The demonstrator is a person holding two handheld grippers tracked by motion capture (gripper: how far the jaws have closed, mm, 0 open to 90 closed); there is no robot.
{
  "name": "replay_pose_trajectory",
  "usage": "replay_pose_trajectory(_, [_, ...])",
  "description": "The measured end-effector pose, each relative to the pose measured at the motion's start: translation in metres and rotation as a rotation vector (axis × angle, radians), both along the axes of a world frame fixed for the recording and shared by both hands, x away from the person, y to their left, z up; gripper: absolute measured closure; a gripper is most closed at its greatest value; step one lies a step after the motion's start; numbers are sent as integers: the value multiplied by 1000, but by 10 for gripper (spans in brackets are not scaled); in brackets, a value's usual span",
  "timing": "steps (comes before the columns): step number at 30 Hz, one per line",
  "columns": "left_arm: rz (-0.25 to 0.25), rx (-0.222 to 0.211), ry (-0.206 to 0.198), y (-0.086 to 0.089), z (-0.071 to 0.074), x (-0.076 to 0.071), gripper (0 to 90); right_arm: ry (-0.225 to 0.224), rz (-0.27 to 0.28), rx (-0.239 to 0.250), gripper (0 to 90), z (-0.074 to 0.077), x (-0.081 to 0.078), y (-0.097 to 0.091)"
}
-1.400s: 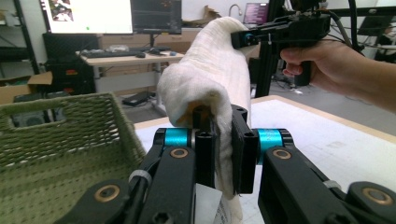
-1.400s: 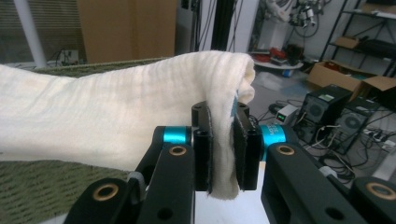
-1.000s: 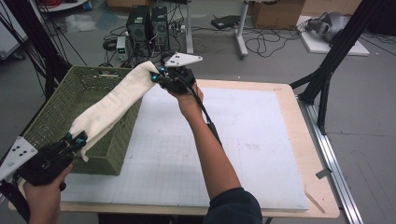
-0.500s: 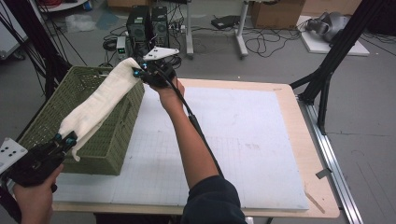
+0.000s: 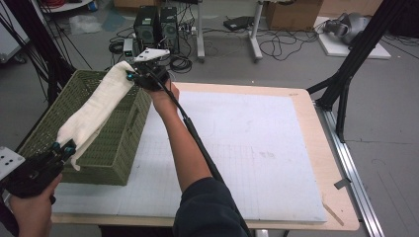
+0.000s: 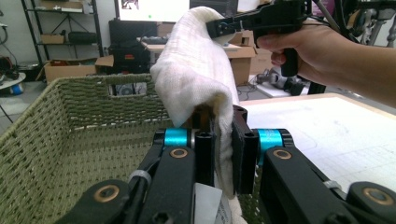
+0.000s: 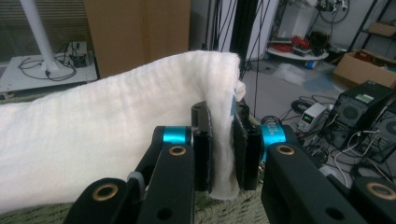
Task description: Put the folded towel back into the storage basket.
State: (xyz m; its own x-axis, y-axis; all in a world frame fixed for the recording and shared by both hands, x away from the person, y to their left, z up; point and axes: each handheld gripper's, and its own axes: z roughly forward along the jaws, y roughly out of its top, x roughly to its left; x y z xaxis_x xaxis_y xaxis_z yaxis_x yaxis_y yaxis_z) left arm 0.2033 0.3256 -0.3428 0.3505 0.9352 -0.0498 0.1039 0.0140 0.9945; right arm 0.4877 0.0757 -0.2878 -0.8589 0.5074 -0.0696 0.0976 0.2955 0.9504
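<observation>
Grippers (image 5: pixel 63 148) (image 5: pixel 132 76) clamp towel (image 5: pixel 96 108) ends, spanning basket (image 5: pixel 118 148) rim

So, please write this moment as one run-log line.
left claw: shut on towel | right claw: shut on towel | towel: stretched over basket

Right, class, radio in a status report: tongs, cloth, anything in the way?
Left tongs shut on white cloth, near end. Right tongs shut on far end. Cloth stretched above green basket. Nothing blocking between cloth and basket.
</observation>
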Motion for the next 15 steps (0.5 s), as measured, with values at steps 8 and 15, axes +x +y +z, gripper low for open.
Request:
replay_pose_trajectory(8, [29, 0, 6, 4, -2, 0, 818, 5, -6, -19, 803, -4, 5, 15])
replay_pose_trajectory(15, [49, 30, 12, 6, -4, 5, 814, 10, -28, -43, 803, -8, 10, 35])
